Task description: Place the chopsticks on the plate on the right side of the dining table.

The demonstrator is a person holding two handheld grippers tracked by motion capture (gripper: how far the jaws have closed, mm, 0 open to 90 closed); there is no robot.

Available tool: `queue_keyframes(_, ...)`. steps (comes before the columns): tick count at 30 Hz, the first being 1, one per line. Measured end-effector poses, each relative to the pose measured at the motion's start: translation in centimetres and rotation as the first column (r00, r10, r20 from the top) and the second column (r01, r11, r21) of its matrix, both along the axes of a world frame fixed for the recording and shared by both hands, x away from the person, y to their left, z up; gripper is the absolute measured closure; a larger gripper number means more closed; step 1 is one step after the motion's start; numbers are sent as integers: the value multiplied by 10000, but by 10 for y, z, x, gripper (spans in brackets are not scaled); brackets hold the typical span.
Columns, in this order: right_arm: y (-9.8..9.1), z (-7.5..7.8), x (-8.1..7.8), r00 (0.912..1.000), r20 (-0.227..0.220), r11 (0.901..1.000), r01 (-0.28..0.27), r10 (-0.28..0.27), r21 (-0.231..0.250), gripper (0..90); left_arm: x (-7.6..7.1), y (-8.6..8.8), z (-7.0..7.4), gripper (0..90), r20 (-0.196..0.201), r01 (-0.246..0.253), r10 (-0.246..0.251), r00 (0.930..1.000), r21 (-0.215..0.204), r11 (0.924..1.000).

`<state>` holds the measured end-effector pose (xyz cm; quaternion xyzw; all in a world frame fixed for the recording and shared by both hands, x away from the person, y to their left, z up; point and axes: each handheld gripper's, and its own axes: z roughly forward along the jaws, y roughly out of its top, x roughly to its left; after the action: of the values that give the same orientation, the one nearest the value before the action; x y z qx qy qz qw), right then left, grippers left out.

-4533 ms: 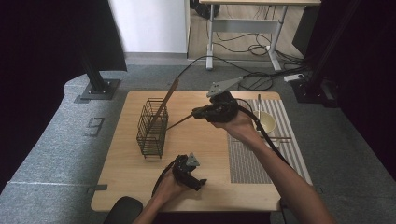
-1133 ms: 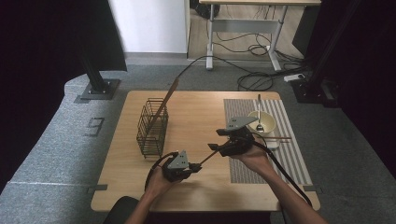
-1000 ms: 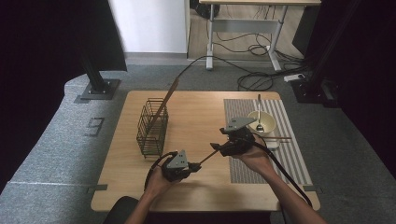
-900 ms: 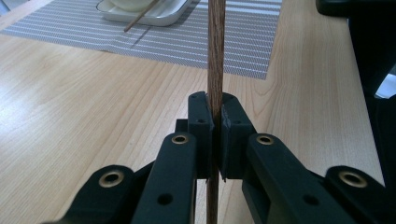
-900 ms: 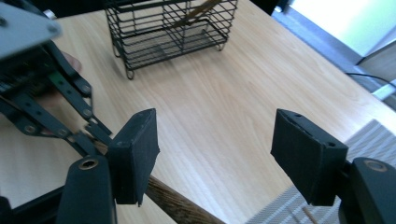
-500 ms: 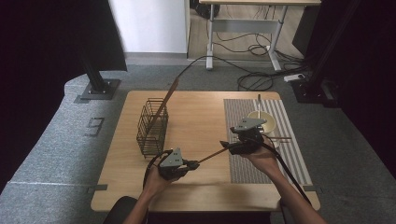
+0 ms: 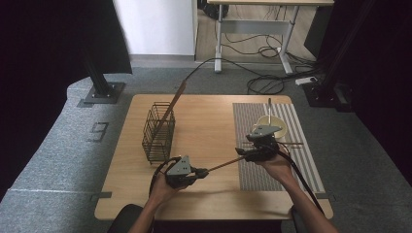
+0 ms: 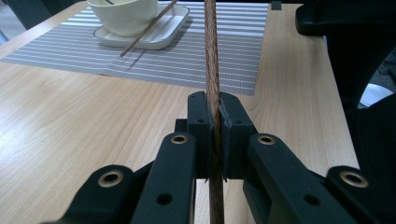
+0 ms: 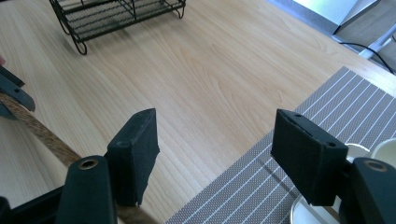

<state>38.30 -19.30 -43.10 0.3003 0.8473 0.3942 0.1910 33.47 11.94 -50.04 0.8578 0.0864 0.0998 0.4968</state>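
My left tool [image 7: 198, 171] is clamped on a thin brown wooden chopstick [image 7: 223, 166], gripping it near one end. From there the stick runs right and slightly away from me, slanting above the light wooden surface [image 7: 209, 121] toward my right tool [image 7: 245, 154]. In the left gripper view the chopstick [image 8: 212, 70] stands straight up between the two black pads, which press on it from both sides. Its grain is dark, reddish-brown and faintly mottled, and it is slim and straight along its length.

My right tool [image 9: 217, 154] stands wide, with nothing between its pads. In the right gripper view the chopstick [image 9: 44, 135] passes at the lower left, beside and under the left pad, not in the gap. That tool sits over the near left edge of the grey striped placemat [image 7: 252, 170].

Farther along the mat lies a white bowl on a white dish [image 8: 126, 14], with a second brown chopstick [image 8: 148, 28] leaning across the rim. A black wire basket [image 7: 158, 131] stands at the left.
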Motion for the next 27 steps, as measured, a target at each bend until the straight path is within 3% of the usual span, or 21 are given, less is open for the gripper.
queue_keyframes(10,-8,10,-8,9969,-328,9971,-725,717,-236,276,2,-3,-2,848,-217,153,-142,9997,511,9986)
queue_keyframes(15,-5,8,-16,9885,-705,9904,-1357,1336,-257,262,2,-4,-4,848,-352,111,-86,9993,716,9974)
queue_keyframes(19,2,1,-21,9749,-1247,9803,-1914,1842,-485,263,3,-6,-5,848,-465,139,-100,9989,852,9963)
queue_keyframes(21,6,-2,-24,9701,-1295,9738,-2157,2053,-720,292,3,-7,-6,848,-563,183,-133,9983,883,9959)
queue_keyframes(25,14,-6,-29,9574,-1232,9547,-2751,2613,-1131,382,3,-9,-7,848,-665,350,-283,9974,1024,9941)
queue_keyframes(27,18,-9,-31,9470,-1256,9402,-3116,2955,-1373,424,3,-10,-7,849,-728,434,-355,9967,1092,9931)
